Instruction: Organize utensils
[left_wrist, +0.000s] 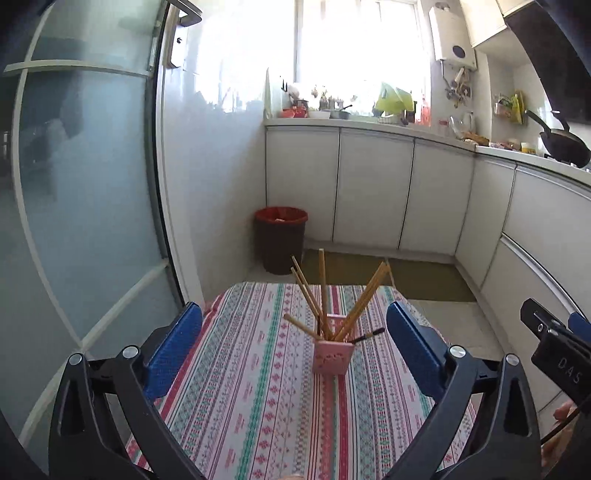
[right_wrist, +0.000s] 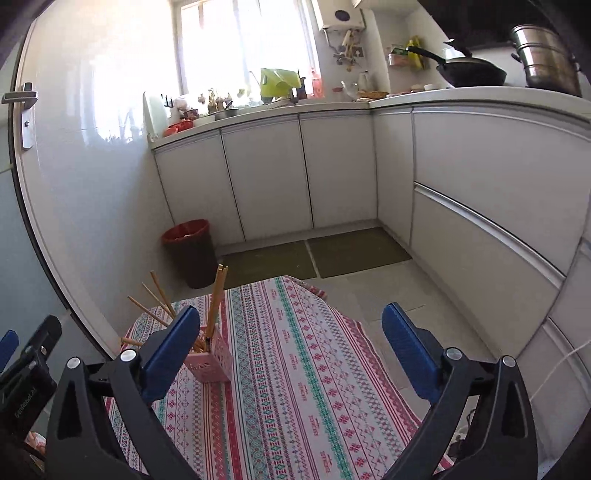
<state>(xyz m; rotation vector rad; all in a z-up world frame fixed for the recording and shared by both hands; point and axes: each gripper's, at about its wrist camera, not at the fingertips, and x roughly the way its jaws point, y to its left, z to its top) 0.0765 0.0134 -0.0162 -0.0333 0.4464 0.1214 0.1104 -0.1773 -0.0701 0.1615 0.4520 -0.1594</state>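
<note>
A small table covered with a striped patterned tablecloth (left_wrist: 258, 387) stands in a kitchen. On the cloth stands a pink perforated utensil holder (left_wrist: 331, 357), upright, with a bundle of wooden chopsticks (left_wrist: 322, 284) standing in it and fanning outward in several directions; one dark-handled utensil (left_wrist: 365, 336) leans low out of its right side. In the left wrist view the holder sits centred between the two blue pads of the left gripper (left_wrist: 294, 334), whose jaws are spread wide and grasp nothing; the pads are apart from the holder on both sides. The right gripper (right_wrist: 290, 332) likewise has its jaws released and empty; in its view the holder (right_wrist: 214, 363) lies to the left, partly hidden behind the left blue pad, with the chopsticks (right_wrist: 216, 299) rising above that pad, and only bare cloth (right_wrist: 295, 369) lies between the fingers. Part of the right gripper's black body shows at the right edge of the left wrist view, and part of the left gripper's body at the left edge of the right wrist view. Beyond the table a dark waste bin with a red liner (left_wrist: 280, 240) stands on the floor against the wall, next to white cabinets (left_wrist: 373, 192). A black wok (right_wrist: 471, 74) rests on the cluttered countertop (right_wrist: 258, 114).
</note>
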